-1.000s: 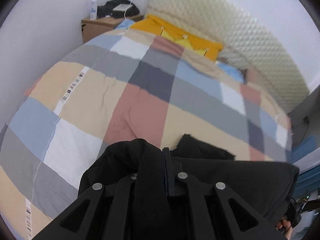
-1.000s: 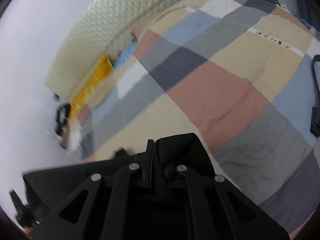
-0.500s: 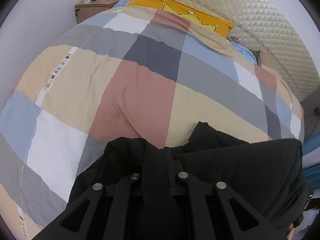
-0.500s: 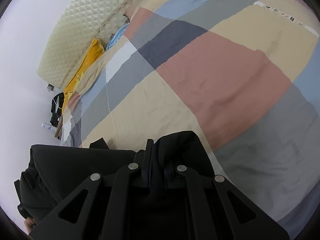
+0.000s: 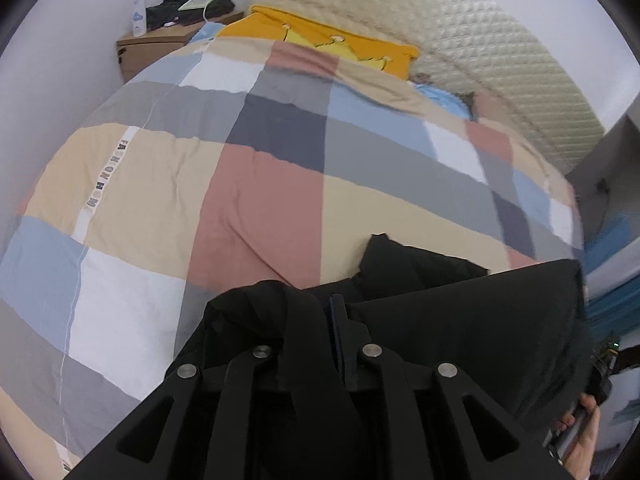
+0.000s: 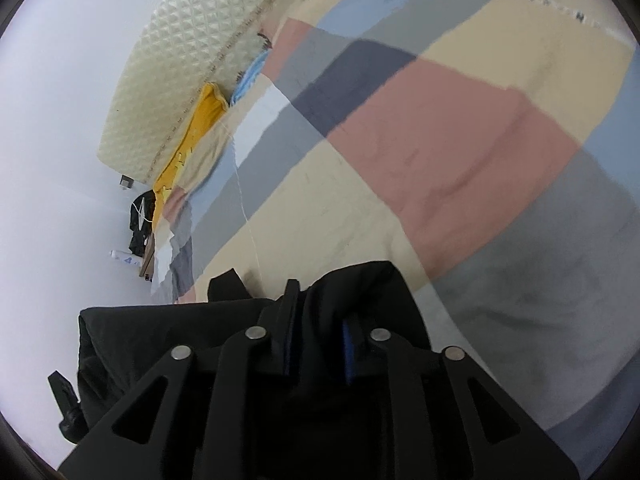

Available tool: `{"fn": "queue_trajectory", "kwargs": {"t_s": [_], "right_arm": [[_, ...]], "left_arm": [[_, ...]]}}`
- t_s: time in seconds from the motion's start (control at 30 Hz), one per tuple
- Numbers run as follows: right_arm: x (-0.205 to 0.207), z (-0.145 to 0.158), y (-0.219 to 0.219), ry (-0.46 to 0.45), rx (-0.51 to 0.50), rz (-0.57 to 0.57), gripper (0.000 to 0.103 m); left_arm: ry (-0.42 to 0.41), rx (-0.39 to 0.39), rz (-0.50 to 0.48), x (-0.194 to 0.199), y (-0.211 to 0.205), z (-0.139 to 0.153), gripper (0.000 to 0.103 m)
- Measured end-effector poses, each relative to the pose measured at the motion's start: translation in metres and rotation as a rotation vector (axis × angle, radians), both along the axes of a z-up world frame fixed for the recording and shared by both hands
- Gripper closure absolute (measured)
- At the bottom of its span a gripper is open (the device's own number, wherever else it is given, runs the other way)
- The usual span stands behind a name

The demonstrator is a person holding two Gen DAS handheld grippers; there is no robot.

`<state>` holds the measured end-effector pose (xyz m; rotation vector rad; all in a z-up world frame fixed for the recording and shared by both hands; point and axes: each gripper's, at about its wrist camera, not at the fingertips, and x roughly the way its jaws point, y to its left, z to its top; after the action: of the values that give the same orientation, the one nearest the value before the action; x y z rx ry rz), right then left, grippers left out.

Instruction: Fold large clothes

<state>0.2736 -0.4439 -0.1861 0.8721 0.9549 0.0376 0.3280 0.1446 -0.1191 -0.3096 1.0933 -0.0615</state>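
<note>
Both grippers are lowering a black garment (image 5: 460, 320) onto the near edge of a bed with a patchwork quilt (image 5: 256, 200), and both are starting to let go. The left gripper (image 5: 334, 312) is opening its fingers only slightly, so they are standing close together with a ridge of black cloth bunched between and over them. The right gripper (image 6: 316, 312) is opening faster: a clear gap is showing between its fingers, and the cloth is lying loosely in that gap rather than being pinched. To finish the release well, the person should probably be keeping both hands low and level until the fabric is resting fully on the quilt, then drawing the fingers straight back so the fold is not dragged askew. The garment is stretching from one gripper to the other, so its long axis is running along the bed's near edge, across the line toward the padded headboard (image 5: 500, 52). One dark corner (image 5: 384, 248) is poking forward onto the quilt.
</note>
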Motion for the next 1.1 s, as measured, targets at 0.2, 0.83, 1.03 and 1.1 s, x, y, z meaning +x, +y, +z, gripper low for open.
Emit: {"fn": "queue_trajectory", "kwargs": {"t_s": [0.2,0.83,1.03,1.1], "right_arm": [[-0.034,0.039,-0.033,-0.046,-0.142,-0.046,0.014],[-0.071,0.13,0.098,-0.382,-0.394,0.243,0.02],[-0.055,0.114,0.149,-0.352,-0.47,0.359,0.059],[-0.046,0.103,0.16,-0.334,-0.506,0.377,0.062]], "left_arm": [[-0.005,-0.16,-0.017,-0.027,0.044,0.025,0.084],[-0.246,0.047,-0.063,-0.102,0.01,0.04,0.04],[-0.302,0.127,-0.214,-0.083,-0.094,0.028,0.04],[-0.331,0.191,-0.243,-0.072,-0.127,0.022,0.04]]}}
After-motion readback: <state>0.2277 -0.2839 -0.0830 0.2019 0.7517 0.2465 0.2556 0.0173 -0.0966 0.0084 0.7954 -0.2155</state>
